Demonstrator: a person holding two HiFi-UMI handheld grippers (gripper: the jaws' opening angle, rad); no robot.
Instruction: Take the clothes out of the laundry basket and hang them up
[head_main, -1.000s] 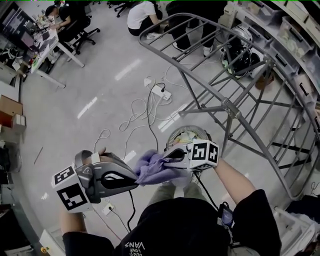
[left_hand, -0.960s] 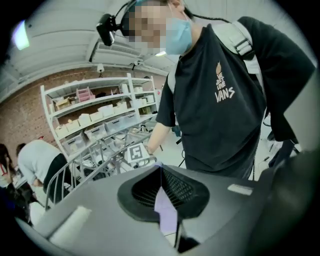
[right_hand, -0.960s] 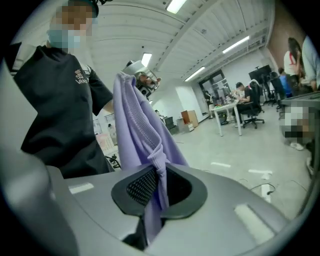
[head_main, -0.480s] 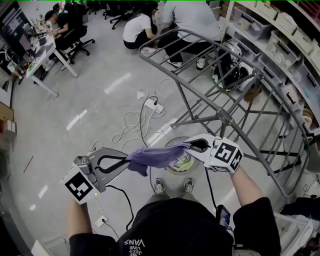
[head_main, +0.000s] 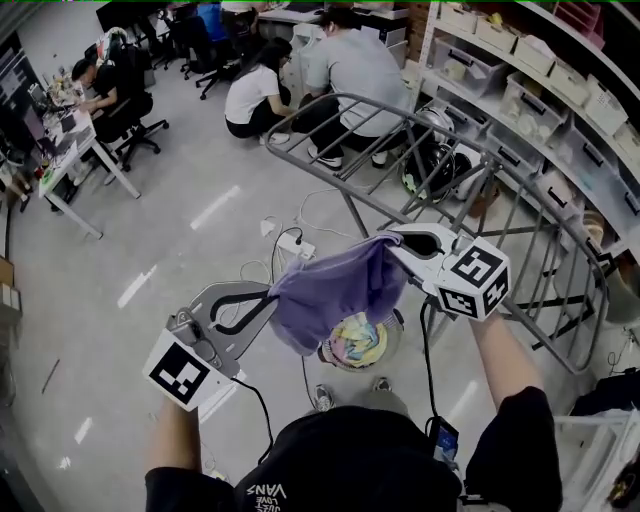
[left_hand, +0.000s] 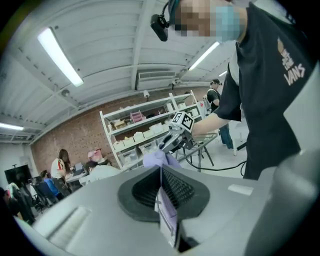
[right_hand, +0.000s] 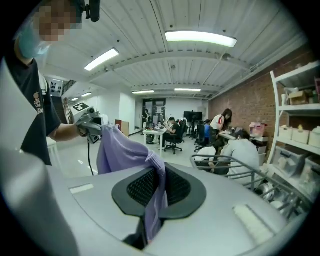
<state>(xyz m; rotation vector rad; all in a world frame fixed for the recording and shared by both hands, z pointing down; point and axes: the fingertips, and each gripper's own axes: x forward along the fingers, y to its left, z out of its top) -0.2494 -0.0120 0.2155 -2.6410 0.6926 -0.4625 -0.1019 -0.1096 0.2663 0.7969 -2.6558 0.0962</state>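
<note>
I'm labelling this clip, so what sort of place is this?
Probably a shared office-cum-workshop: people sit at desks, shelves loaded with storage bins line a brick wall, and a metal drying rack stands on the floor.

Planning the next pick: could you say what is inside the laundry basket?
Multicoloured clothes lie in the laundry basket. The purple garment held above covers part of its rim and whatever lies there.

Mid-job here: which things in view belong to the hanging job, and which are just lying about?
Job: purple garment, gripped by left gripper and right gripper, whose fingers have just been closing on it; laundry basket; clothes in it; drying rack.
Lying about: power strip on floor; storage bins; desk.
</note>
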